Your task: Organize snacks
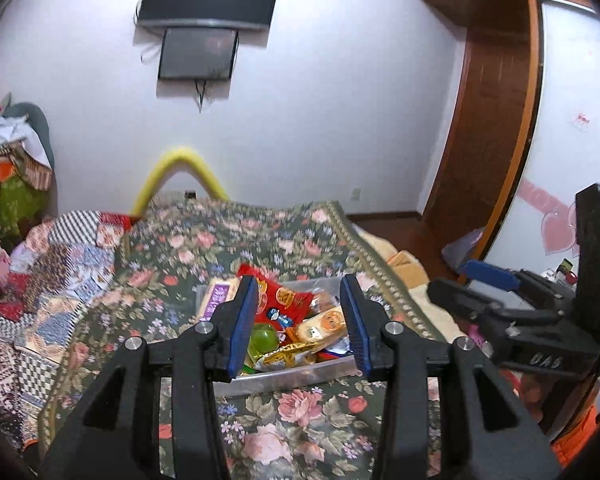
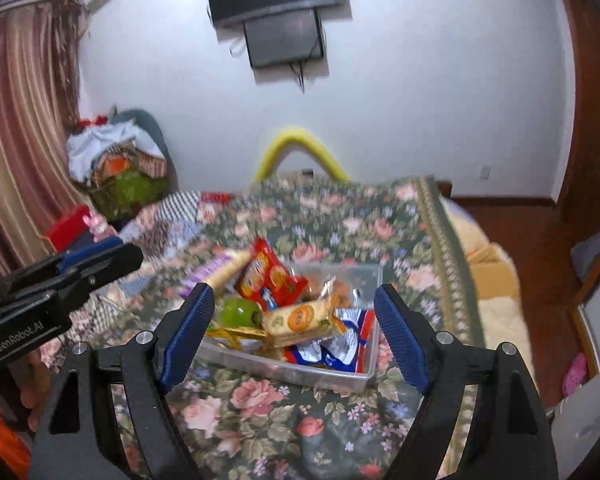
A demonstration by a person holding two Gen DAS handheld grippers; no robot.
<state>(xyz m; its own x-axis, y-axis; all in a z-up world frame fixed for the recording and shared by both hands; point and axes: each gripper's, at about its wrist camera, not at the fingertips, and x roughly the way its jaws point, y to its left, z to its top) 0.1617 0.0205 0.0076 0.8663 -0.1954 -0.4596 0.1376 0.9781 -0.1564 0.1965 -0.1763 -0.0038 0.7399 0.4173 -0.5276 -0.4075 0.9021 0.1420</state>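
Observation:
A clear plastic bin (image 1: 284, 378) (image 2: 340, 380) full of snacks sits on a floral bedspread. It holds a red snack bag (image 1: 284, 300) (image 2: 272, 276), a green jelly cup (image 1: 264, 340) (image 2: 238, 312), an orange-and-cream cracker pack (image 1: 324, 324) (image 2: 300, 320), a gold wrapper (image 1: 288, 354) and blue-and-white packets (image 2: 336, 348). A purple-and-cream pack (image 1: 218, 298) (image 2: 220, 272) leans at the bin's left. My left gripper (image 1: 302, 320) is open and empty above the bin's near edge. My right gripper (image 2: 296, 336) is open and empty, also just short of the bin.
The floral bedspread (image 1: 228, 248) (image 2: 340, 224) covers the bed, with a patchwork quilt (image 1: 60, 272) on its left. A yellow foam arch (image 2: 300, 152) stands at the far end. A wooden wardrobe (image 1: 492, 120) and wood floor (image 2: 532, 248) lie to the right. A pile of clothes (image 2: 116, 160) sits back left.

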